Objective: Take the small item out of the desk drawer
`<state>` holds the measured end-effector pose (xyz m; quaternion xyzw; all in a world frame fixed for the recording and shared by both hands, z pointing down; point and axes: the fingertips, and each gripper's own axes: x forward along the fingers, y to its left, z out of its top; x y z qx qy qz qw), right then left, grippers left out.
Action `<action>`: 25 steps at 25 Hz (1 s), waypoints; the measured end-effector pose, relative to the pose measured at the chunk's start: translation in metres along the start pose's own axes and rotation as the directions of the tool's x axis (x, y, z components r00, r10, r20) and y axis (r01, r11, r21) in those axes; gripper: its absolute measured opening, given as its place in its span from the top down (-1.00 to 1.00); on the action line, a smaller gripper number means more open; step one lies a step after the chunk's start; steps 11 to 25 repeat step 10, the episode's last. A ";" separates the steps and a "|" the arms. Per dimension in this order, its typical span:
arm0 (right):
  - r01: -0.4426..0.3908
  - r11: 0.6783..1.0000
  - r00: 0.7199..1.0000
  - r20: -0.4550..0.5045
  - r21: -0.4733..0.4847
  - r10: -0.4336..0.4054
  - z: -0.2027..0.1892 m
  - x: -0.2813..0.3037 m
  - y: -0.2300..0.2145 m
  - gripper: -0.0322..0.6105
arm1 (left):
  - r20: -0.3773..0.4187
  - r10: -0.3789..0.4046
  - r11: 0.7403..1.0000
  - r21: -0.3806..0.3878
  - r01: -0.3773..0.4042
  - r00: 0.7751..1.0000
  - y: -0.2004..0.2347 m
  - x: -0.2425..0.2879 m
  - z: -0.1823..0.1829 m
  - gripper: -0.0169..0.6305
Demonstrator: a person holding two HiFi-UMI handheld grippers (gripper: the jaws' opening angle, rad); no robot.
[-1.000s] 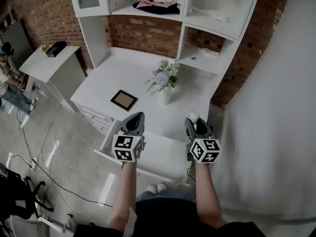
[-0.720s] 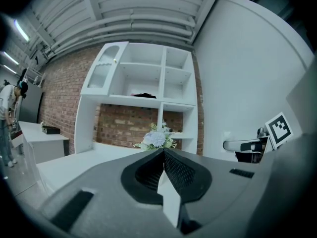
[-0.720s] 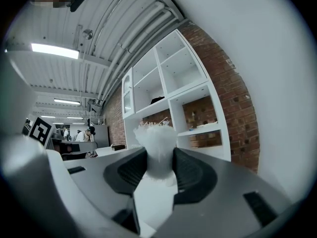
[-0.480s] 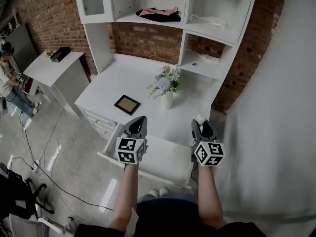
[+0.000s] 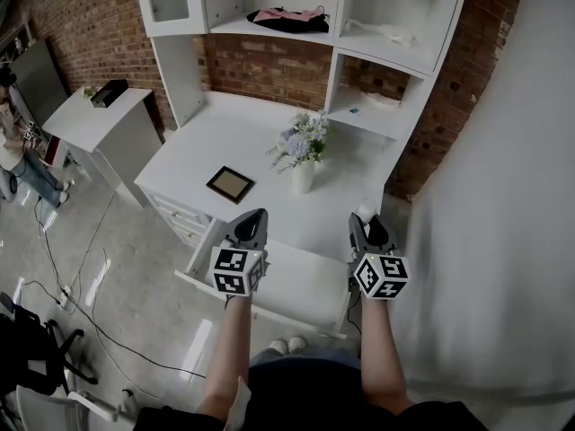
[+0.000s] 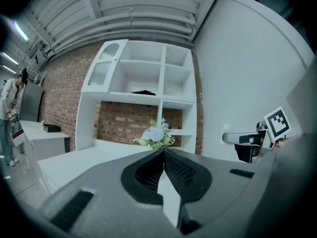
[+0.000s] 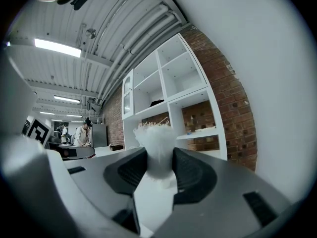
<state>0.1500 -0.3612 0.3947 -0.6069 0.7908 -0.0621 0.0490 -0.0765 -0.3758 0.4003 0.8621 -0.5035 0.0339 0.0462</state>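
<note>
Drifting only slightly rightward against the picture from a second ago, hanging both grippers above the open drawer (image 5: 296,285) of the white desk (image 5: 225,137). Pinching a small white fluffy item (image 7: 157,135) in the right gripper (image 7: 159,157), with jaws fairly wide apart and pads pressing its sides, its tuft poking past the tips. Holding that item clear of the drawer, over its far right corner by the desk edge, going by the head view. Keeping the left gripper (image 6: 162,155) closed on nothing, tips meeting. Judging the taking-out as essentially done already. Possibly still needing doing: setting the item down, perhaps on the desktop, and pushing the drawer shut.
</note>
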 end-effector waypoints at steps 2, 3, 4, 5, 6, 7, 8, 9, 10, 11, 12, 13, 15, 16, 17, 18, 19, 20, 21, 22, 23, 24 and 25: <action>0.000 1.000 1.000 -0.002 -0.001 0.000 0.000 -0.001 -0.001 0.42 | -0.002 -0.001 1.000 0.001 0.001 1.000 -0.001 0.001 -0.001 0.92; -0.001 1.000 1.000 -0.002 -0.002 0.001 0.000 -0.001 -0.001 0.42 | -0.003 -0.003 1.000 0.001 0.003 1.000 -0.002 0.001 -0.001 0.92; -0.001 1.000 1.000 -0.002 -0.003 0.001 0.000 -0.001 -0.001 0.42 | -0.005 -0.004 1.000 0.001 0.004 1.000 -0.003 0.001 -0.001 0.92; -0.002 1.000 1.000 -0.002 -0.004 0.002 0.000 -0.001 -0.001 0.42 | -0.007 -0.004 1.000 0.001 0.004 1.000 -0.004 0.002 -0.002 0.92; -0.002 1.000 1.000 -0.002 -0.005 0.002 0.000 -0.001 -0.001 0.42 | -0.010 -0.003 1.000 0.001 0.003 1.000 -0.004 0.002 -0.003 0.92; -0.003 1.000 1.000 -0.002 -0.005 0.003 0.000 -0.001 -0.002 0.42 | -0.012 -0.002 1.000 0.000 0.002 1.000 -0.004 0.002 -0.003 0.92; -0.004 1.000 1.000 -0.001 -0.006 0.004 0.000 -0.001 -0.002 0.42 | -0.012 -0.002 1.000 -0.001 0.002 1.000 -0.005 0.002 -0.003 0.92; -0.004 1.000 1.000 -0.001 -0.005 0.004 0.000 -0.001 -0.002 0.42 | -0.012 -0.003 1.000 -0.001 0.003 1.000 -0.005 0.002 -0.003 0.92; -0.004 1.000 1.000 -0.001 -0.005 0.004 0.000 0.000 -0.002 0.42 | -0.013 -0.003 1.000 0.000 0.003 1.000 -0.005 0.003 -0.003 0.92; -0.004 1.000 1.000 -0.001 -0.005 0.004 0.000 0.000 -0.002 0.42 | -0.013 -0.003 1.000 0.000 0.003 1.000 -0.005 0.003 -0.003 0.92; -0.004 1.000 1.000 -0.001 -0.005 0.004 0.000 0.000 -0.002 0.42 | -0.013 -0.003 1.000 0.000 0.003 1.000 -0.005 0.003 -0.003 0.92; -0.004 1.000 1.000 -0.001 -0.005 0.004 0.000 0.000 -0.002 0.42 | -0.013 -0.003 1.000 0.000 0.003 1.000 -0.005 0.003 -0.003 0.92; -0.004 1.000 1.000 -0.001 -0.005 0.004 0.000 0.000 -0.002 0.42 | -0.013 -0.003 1.000 0.000 0.003 1.000 -0.005 0.003 -0.003 0.92; -0.004 1.000 1.000 -0.001 -0.005 0.004 0.000 0.000 -0.002 0.42 | -0.013 -0.003 1.000 0.000 0.003 1.000 -0.005 0.003 -0.003 0.92; -0.004 1.000 1.000 -0.001 -0.005 0.004 0.000 0.000 -0.002 0.42 | -0.013 -0.003 1.000 0.000 0.003 1.000 -0.005 0.003 -0.003 0.92; -0.004 1.000 1.000 -0.001 -0.005 0.004 0.000 0.000 -0.002 0.42 | -0.013 -0.003 1.000 0.000 0.003 1.000 -0.005 0.003 -0.003 0.92; -0.004 1.000 1.000 -0.001 -0.005 0.004 0.000 0.000 -0.002 0.42 | -0.013 -0.003 1.000 0.000 0.003 1.000 -0.005 0.003 -0.003 0.92; -0.004 1.000 1.000 -0.001 -0.005 0.004 0.000 0.000 -0.002 0.42 | -0.013 -0.003 1.000 0.000 0.003 1.000 -0.005 0.003 -0.003 0.92; -0.004 1.000 1.000 -0.001 -0.005 0.004 0.000 0.000 -0.002 0.42 | -0.013 -0.003 1.000 0.000 0.003 1.000 -0.005 0.003 -0.003 0.92; -0.004 1.000 1.000 -0.001 -0.005 0.004 0.000 0.000 -0.002 0.42 | -0.013 -0.003 1.000 0.000 0.003 1.000 -0.005 0.003 -0.003 0.92; -0.004 1.000 1.000 -0.001 -0.005 0.004 0.000 0.000 -0.002 0.42 | -0.013 -0.003 1.000 0.000 0.003 1.000 -0.005 0.003 -0.003 0.92; -0.004 1.000 1.000 -0.001 -0.005 0.004 0.000 0.000 -0.002 0.42 | -0.013 -0.003 1.000 0.000 0.003 1.000 -0.005 0.003 -0.003 0.92; -0.004 1.000 1.000 -0.001 -0.005 0.004 0.000 0.000 -0.002 0.42 | -0.013 -0.003 1.000 0.000 0.003 1.000 -0.005 0.003 -0.003 0.92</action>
